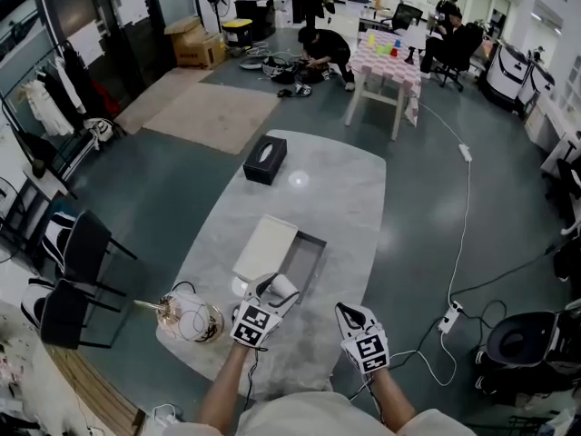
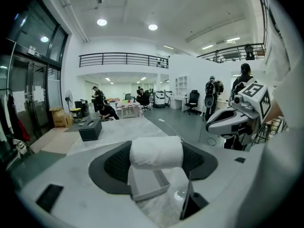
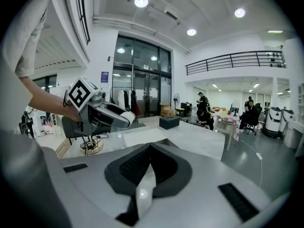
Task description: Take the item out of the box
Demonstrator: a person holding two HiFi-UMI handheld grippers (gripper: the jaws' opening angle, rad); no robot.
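Observation:
In the head view an open grey box (image 1: 306, 263) lies on the marble table (image 1: 336, 189), with its white lid (image 1: 265, 247) beside it on the left. My left gripper (image 1: 277, 291) is shut on a white rolled cloth (image 1: 284, 286), held above the box's near end. The left gripper view shows the roll (image 2: 156, 152) crosswise between the jaws, over the box (image 2: 148, 183). My right gripper (image 1: 350, 312) hovers to the right of the box near the table's front edge. Its jaws (image 3: 150, 147) are shut with nothing between them. From there I see the left gripper (image 3: 124, 118) holding the roll.
A black tissue box (image 1: 264, 160) stands at the table's far end. A round wire stand (image 1: 192, 319) sits at the table's left front corner. Black chairs (image 1: 77, 275) are to the left, and a power strip with cable (image 1: 450, 317) lies on the floor right.

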